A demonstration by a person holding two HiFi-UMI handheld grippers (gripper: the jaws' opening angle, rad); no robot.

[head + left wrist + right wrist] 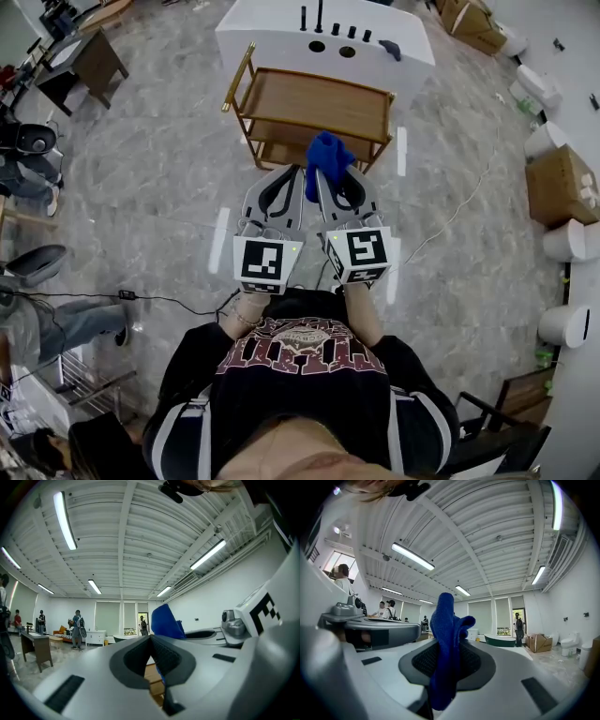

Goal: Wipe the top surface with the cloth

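While in right tool (448,643), crumpled blue cloth (443,617).

Left tool (293,174) beside right tool (323,180), jaws together

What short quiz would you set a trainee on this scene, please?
1. True or false: the left gripper holds the blue fleecy cloth.
2. Relative to the brown wooden trolley, the cloth is: A) spread on its top shelf; B) clamped in the right gripper, on the person's side of it; C) on its lower shelf.
3. Fill in: the left gripper's jaws are ____.
Key: 1 false; 2 B; 3 together, on nothing.
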